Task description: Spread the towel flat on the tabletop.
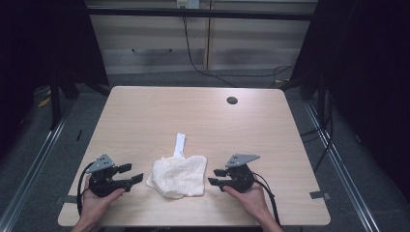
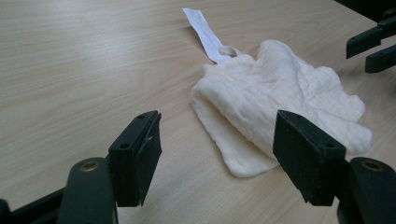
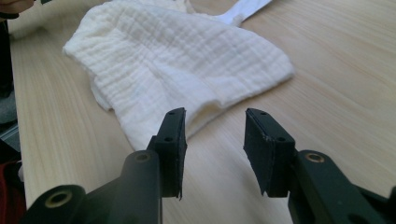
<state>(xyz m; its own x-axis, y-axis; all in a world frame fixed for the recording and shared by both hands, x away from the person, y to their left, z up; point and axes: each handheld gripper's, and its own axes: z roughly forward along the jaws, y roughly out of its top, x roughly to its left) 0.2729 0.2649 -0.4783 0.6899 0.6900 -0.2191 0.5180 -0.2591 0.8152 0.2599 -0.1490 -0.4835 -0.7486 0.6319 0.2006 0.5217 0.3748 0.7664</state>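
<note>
A crumpled white cloth (image 1: 178,175) with a flat white tag (image 1: 180,144) lies on the wooden table (image 1: 193,116) near the front edge. My left gripper (image 1: 134,175) rests on the table just left of the cloth, open, nothing between its jaws. In the left gripper view the cloth (image 2: 275,100) lies ahead and to the right of my left gripper (image 2: 217,147). My right gripper (image 1: 215,177) sits just right of the cloth, open and empty. In the right gripper view the cloth (image 3: 182,56) edge lies right in front of my right gripper (image 3: 214,142).
A round cable hole (image 1: 232,100) is in the table's far right part. Cables (image 1: 203,67) run on the floor behind the table, before a pale cabinet (image 1: 193,34). Metal rails (image 1: 34,159) flank both sides of the table.
</note>
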